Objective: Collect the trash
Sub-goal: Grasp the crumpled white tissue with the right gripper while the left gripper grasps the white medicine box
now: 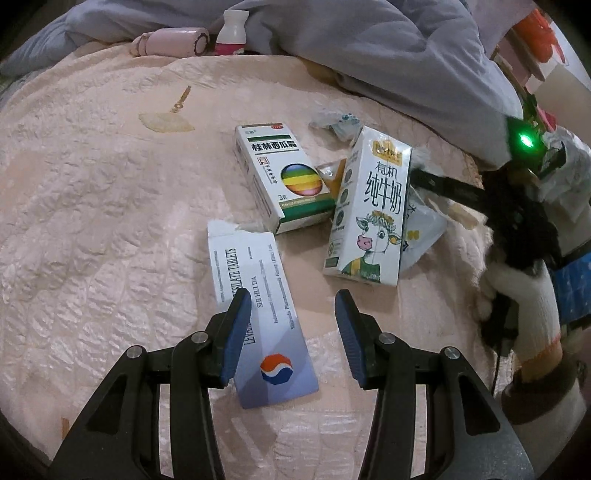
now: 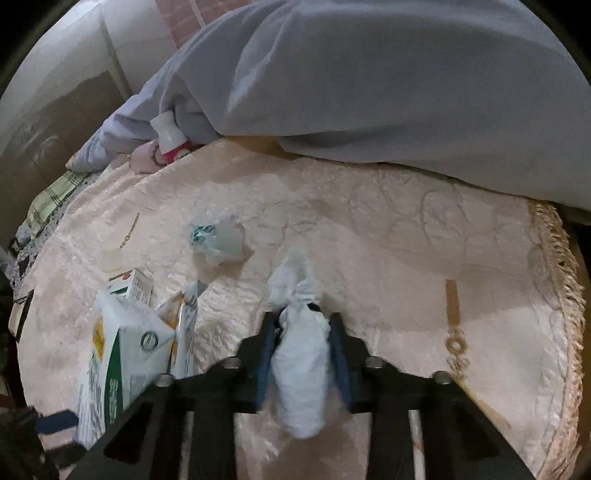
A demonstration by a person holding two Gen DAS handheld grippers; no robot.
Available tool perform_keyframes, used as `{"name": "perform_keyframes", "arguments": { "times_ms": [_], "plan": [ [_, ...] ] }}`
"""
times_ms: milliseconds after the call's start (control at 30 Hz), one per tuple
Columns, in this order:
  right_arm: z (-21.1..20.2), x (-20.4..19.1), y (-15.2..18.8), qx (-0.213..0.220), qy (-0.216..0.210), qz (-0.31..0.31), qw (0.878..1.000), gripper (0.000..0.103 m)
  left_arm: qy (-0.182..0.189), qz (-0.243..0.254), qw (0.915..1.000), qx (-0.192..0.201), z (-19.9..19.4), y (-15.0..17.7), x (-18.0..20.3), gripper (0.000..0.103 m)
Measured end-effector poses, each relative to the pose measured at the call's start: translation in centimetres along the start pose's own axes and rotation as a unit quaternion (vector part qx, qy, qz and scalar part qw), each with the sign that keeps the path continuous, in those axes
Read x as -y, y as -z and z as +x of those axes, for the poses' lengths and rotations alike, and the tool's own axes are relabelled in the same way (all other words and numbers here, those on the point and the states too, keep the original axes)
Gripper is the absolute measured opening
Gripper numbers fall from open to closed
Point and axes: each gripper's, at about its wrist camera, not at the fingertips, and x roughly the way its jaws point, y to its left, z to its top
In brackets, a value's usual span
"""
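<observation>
My left gripper [image 1: 291,321] is open just above a flat white tablet box [image 1: 258,325] lying on the pink bedspread; its left finger overlaps the box. Beyond it lie a green-and-white medicine box [image 1: 280,177] and a milk carton [image 1: 369,210] with a cow picture. A crumpled clear wrapper [image 1: 338,123] lies behind them. My right gripper [image 2: 303,321] is shut on a white plastic bag [image 2: 301,362] that sticks out past the fingertips. The milk carton [image 2: 118,365] shows at its left, the clear wrapper [image 2: 218,238] farther ahead.
A grey duvet [image 2: 369,92] is heaped along the back of the bed. A small white and pink bottle [image 1: 231,33] and a pink roll [image 1: 173,40] lie by it. The fringed bedspread edge [image 2: 561,295] is at the right. My right gripper's body [image 1: 517,206] stands beside the carton.
</observation>
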Motion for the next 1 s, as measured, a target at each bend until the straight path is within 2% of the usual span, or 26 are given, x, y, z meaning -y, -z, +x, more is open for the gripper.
{"name": "perform_keyframes", "arguments": {
  "times_ms": [100,167,267,333,433,533,600,667,700,733,800,1000],
  "plan": [
    [-2.1,0.6,1.0,0.017,-0.005,0.007,1.0,0.023,-0.004,-0.002,0.9999,0.012,-0.5,0.2,-0.3,0.045],
    [-4.4,1.0,2.1,0.035,-0.007,0.009,0.999,0.023,-0.003,-0.006,1.0,0.007,-0.3,0.5,-0.5,0.046],
    [-7.6,1.4,4.1,0.046,-0.014,0.012,0.999,0.023,-0.02,0.007,0.9996,0.017,-0.1,0.8,0.0,0.047],
    [-9.2,1.3,5.6,0.049,-0.024,0.015,0.998,0.023,-0.025,0.009,0.9993,0.024,0.2,0.7,0.1,0.061],
    [-10.8,1.1,7.7,0.049,-0.037,0.027,0.998,0.023,-0.056,0.01,0.9979,0.032,0.9,0.5,0.0,0.062],
    [-11.7,0.5,9.6,0.046,-0.047,0.035,0.997,0.023,-0.066,0.002,0.9976,0.022,1.2,0.5,-0.8,0.062],
    [-12.3,-0.1,10.6,0.046,-0.047,0.03,0.997,0.023,-0.053,-0.012,0.9985,-0.003,1.6,0.8,-1.8,0.061],
    [-12.6,-0.6,11.3,0.046,-0.05,0.028,0.997,0.023,-0.042,-0.018,0.9989,-0.009,1.5,1.5,-2.3,0.054],
    [-12.9,-0.9,11.8,0.045,-0.055,0.03,0.997,0.023,-0.047,-0.013,0.9988,-0.006,1.1,1.8,-2.1,0.043],
    [-13.1,-1.1,12.0,0.045,-0.058,0.033,0.997,0.023,-0.044,-0.011,0.999,-0.007,0.9,2.0,-2.0,0.029],
    [-13.3,-1.3,12.5,0.047,-0.062,0.036,0.996,0.023,-0.028,-0.018,0.9994,-0.01,0.4,2.2,-1.9,0.018],
    [-14.7,-2.0,13.7,0.053,-0.059,0.031,0.996,0.023,0.011,0.008,0.9999,0.007,-1.8,2.9,0.9,0.016]
  ]
}}
